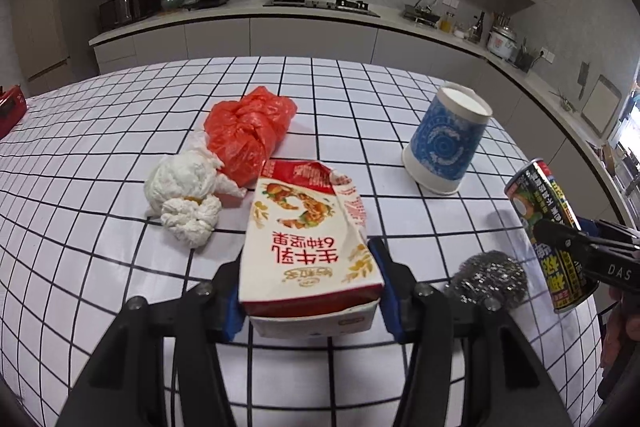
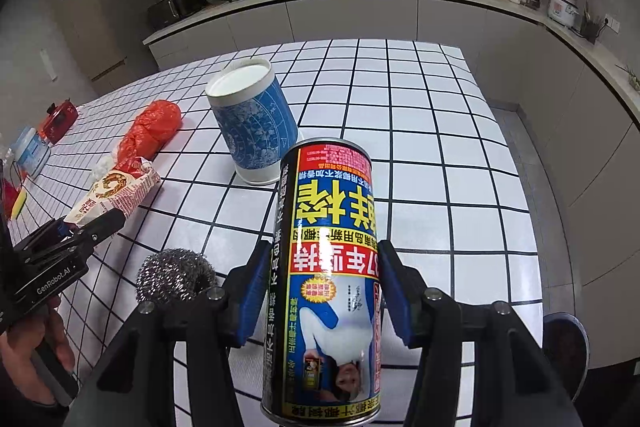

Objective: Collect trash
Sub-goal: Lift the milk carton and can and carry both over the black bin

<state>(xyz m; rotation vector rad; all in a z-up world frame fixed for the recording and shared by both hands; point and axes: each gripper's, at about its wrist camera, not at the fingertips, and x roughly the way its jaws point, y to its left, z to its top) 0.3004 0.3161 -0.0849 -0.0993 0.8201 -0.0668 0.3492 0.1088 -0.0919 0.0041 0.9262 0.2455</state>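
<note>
While the left hand-held gripper point(image 1: 310, 291) clamps the milk carton point(image 1: 308, 239), the right hand-held gripper point(image 2: 320, 291) clamps the drink can point(image 2: 328, 267) above the bench point(image 2: 440, 167).

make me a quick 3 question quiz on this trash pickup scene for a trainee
1. True or false: the paper cup stands upside down on the table.
2. What does each gripper hold?
A. left the carton, right the can
B. left the can, right the carton
C. left the scrubber, right the cup
3. Fill in: the white tissue wad lies against the ___ plastic bag.

Key
1. True: its wide rim is down, its base up.
2. A: the left gripper is shut on the carton; the right gripper is shut on the can. The steel scrubber lies loose on the table.
3. Red.
</note>
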